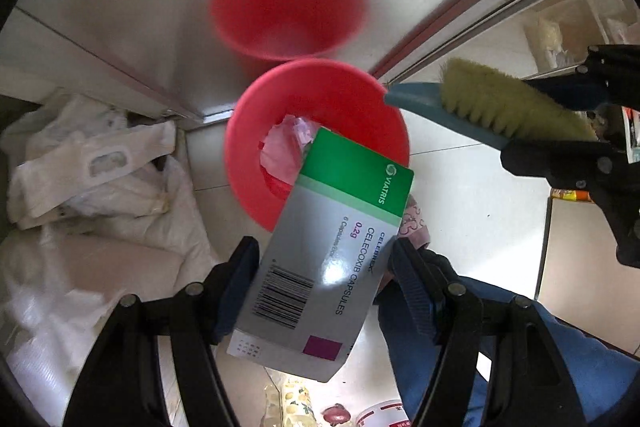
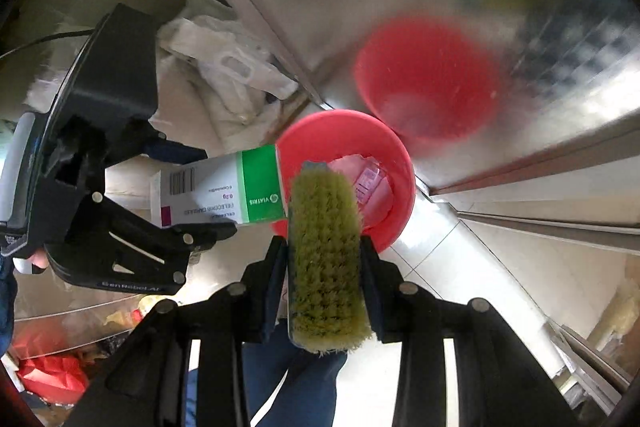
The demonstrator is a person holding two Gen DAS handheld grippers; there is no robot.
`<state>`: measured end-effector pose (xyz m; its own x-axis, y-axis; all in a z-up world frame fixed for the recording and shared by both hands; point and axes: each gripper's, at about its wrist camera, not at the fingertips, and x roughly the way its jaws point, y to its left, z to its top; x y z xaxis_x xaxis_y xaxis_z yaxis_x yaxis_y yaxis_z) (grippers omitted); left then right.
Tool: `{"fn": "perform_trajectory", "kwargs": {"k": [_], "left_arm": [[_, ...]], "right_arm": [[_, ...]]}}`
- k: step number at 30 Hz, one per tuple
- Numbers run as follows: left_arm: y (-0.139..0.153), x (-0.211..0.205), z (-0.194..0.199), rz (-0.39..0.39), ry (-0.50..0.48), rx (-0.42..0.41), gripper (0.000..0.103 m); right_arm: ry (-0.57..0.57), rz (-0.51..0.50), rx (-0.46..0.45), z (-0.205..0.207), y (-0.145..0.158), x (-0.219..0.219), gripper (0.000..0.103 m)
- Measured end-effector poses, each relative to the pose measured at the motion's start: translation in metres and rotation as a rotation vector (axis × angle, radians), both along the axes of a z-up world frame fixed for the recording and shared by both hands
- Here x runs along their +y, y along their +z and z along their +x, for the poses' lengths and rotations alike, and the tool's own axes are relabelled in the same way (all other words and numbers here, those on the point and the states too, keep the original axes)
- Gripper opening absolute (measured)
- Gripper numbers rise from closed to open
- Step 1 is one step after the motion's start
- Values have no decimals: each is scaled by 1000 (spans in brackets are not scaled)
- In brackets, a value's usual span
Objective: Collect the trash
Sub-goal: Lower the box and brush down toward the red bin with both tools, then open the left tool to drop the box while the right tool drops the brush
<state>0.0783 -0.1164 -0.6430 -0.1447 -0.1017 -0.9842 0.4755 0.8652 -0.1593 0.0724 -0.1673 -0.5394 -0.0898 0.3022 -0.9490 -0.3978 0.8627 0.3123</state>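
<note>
Slipper (image 1: 416, 227) only beneath left-view box (image 1: 320, 259)

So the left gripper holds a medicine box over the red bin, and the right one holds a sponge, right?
Not quite. The right gripper holds a scrubbing brush with yellowish bristles, as the right wrist view shows. The left gripper does hold the medicine box over the red bin.

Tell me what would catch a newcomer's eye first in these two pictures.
The red bin on the pale tiled floor, mirrored in the shiny metal panel behind it. Poised above it are a green-and-grey medicine box clamped in the left tool and a yellow-bristled scrubbing brush clamped in the right tool.
</note>
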Motion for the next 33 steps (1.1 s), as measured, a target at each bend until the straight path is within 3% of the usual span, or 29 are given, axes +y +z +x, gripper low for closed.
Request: {"fn": "perform_trajectory", "kwargs": {"k": [8,13,22,33], "left_arm": [[-41,-3,4,23,48,15,68],[-40,0,4,2,70,33,83],[-40,16,9,12,84,32,85],[-43,20,5,18,102,50,85]], "right_arm": [[2,1,24,0,-31,-4,34],[23,3,33,-1,-35,-5,33],[24,-14,49,4,-46,-2,34],[32,-104,70,4,-62,6,34]]}}
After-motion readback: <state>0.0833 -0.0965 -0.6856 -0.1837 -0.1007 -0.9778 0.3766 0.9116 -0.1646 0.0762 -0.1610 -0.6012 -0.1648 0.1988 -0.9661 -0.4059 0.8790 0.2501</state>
